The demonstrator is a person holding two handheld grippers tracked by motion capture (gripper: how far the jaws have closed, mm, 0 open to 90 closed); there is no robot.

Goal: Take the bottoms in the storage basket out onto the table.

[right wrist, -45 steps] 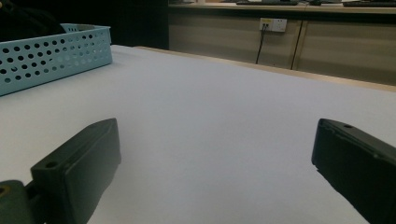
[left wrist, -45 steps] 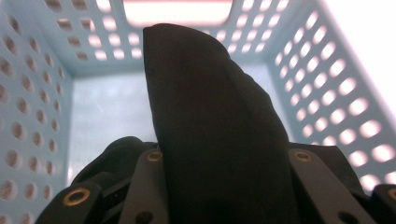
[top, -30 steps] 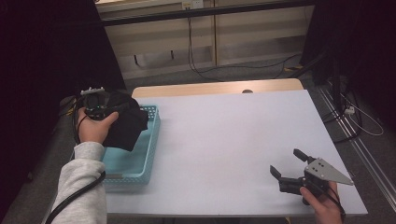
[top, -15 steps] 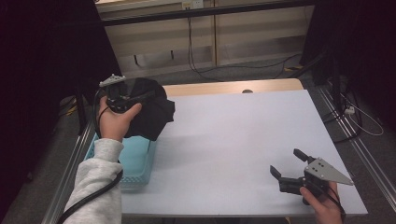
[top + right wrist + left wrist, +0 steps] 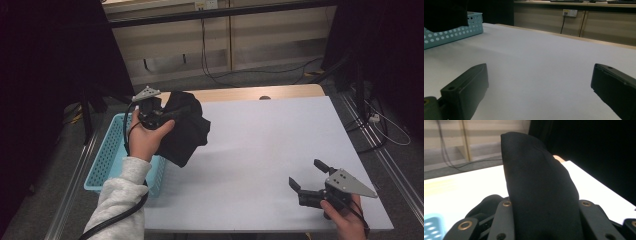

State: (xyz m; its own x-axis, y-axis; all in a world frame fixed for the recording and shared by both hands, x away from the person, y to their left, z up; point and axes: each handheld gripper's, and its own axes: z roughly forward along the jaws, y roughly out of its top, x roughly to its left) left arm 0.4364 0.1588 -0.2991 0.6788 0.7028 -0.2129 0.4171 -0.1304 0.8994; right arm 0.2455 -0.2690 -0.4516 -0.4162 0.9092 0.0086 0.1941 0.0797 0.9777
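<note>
Midway, one black cloth is travelling out of one basket, clamped in the left gripper.

From the high view, the left gripper [image 5: 161, 114] is holding the black cloth [image 5: 185, 131] aloft over the near edge of the white table [image 5: 260, 145], just beside the single blue basket [image 5: 107, 160]; lifting out looks done, setting it down on the table looks left; the right gripper [image 5: 309, 176] is resting low near the table's front corner. From the left gripper view, both jaws are pinching the cloth [image 5: 539, 195] between them. From the right gripper view, its two jaws are standing wide apart, holding nothing, with the basket [image 5: 451, 32] well off.
</note>
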